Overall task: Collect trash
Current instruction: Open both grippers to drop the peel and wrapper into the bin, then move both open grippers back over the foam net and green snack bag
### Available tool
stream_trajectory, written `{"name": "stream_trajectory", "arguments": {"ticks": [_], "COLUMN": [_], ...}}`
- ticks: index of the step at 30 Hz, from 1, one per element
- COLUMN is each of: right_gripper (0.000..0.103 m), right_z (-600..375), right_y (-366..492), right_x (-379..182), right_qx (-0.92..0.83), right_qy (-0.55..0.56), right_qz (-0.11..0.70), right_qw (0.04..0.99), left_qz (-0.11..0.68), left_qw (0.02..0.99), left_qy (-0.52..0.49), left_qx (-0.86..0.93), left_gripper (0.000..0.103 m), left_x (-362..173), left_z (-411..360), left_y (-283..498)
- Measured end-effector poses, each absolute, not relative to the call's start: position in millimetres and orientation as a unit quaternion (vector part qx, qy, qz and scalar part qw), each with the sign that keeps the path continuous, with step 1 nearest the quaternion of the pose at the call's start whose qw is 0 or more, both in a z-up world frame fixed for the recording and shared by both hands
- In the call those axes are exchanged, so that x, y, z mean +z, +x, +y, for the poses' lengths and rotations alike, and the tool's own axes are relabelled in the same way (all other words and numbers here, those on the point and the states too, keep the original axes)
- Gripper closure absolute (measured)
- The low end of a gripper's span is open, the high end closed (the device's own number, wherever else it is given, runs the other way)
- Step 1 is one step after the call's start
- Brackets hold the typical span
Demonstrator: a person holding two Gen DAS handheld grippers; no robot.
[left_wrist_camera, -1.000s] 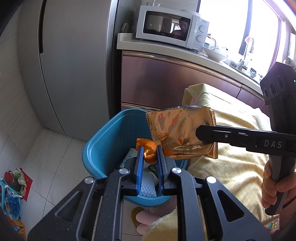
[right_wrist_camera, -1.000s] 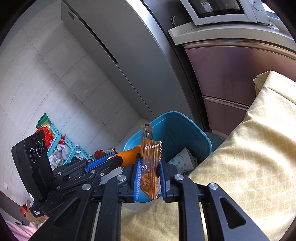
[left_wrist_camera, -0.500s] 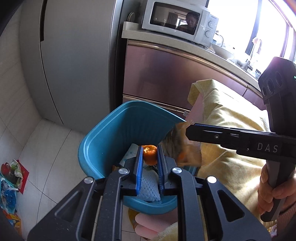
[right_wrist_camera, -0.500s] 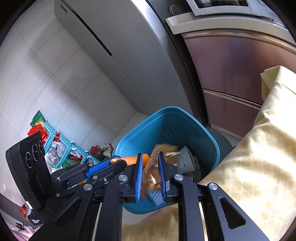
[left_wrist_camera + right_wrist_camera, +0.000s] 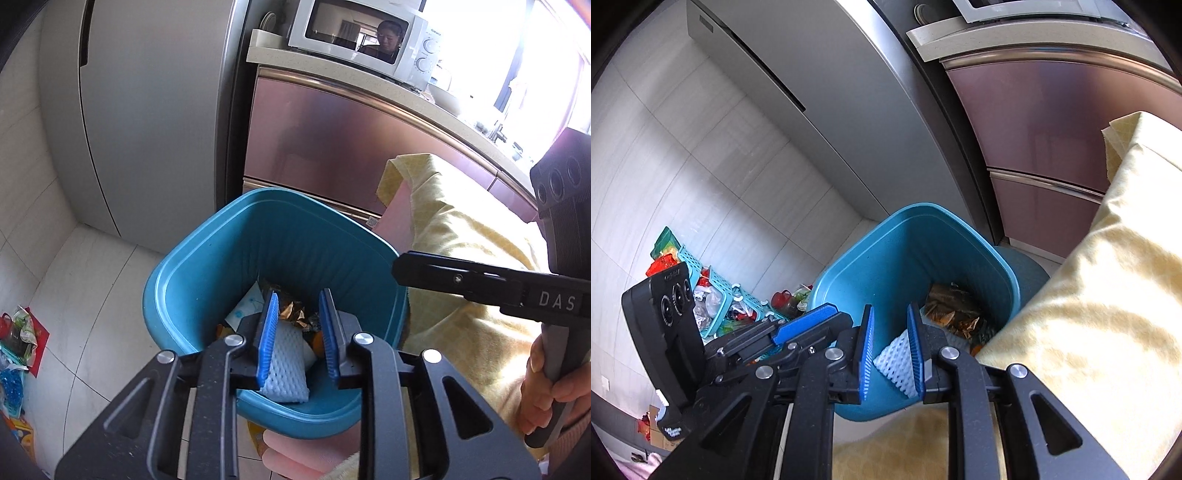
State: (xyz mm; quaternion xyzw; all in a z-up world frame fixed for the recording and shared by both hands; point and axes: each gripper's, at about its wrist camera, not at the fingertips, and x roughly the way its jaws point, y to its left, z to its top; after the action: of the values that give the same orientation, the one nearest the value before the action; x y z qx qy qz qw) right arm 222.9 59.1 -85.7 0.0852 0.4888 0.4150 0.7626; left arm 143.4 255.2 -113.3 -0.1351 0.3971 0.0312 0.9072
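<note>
Your left gripper (image 5: pixel 298 332) hangs over the blue bin (image 5: pixel 177 295) at the floor's near side; its jaws have just been opening and now stand apart, narrow, with nothing between them. Your right gripper (image 5: pixel 889 343) beside it is likewise narrowly parted and holds nothing. Before you lift away, I'd judge it wise to check that nothing clings to the pads. In the bin, the white foam net (image 5: pixel 286 373) lies nearest, the crinkled brown wrapper (image 5: pixel 955 310) farther right, a bit of orange peel (image 5: pixel 317 341) by it. The yellow cloth (image 5: pixel 1089 314) lies right.
</note>
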Motion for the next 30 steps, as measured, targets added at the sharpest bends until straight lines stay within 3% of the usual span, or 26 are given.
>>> {"name": "stream_trajectory", "arguments": {"ticks": [16,30], "right_gripper": [0.070,0.069], "right_z": [-32.3,-196.6], "right_y": [188.7,160.6], "right_x": [-40.7,-29.4], "right_qx": [0.401,0.265], "right_qy": [0.113,0.157], "right_qz": [0.418,0.372], "right_qw": [0.807,0.875], "left_qz": [0.336,0.341], "left_qw": [0.936,0.922], "left_qy": [-0.100,-0.055], "left_qx": [-0.043,-0.173], "left_gripper": [0.063,0.061], "left_x": [-61.2,-37.9], "left_z": [203.4,71.0], "left_y": [116.4,146.1]}}
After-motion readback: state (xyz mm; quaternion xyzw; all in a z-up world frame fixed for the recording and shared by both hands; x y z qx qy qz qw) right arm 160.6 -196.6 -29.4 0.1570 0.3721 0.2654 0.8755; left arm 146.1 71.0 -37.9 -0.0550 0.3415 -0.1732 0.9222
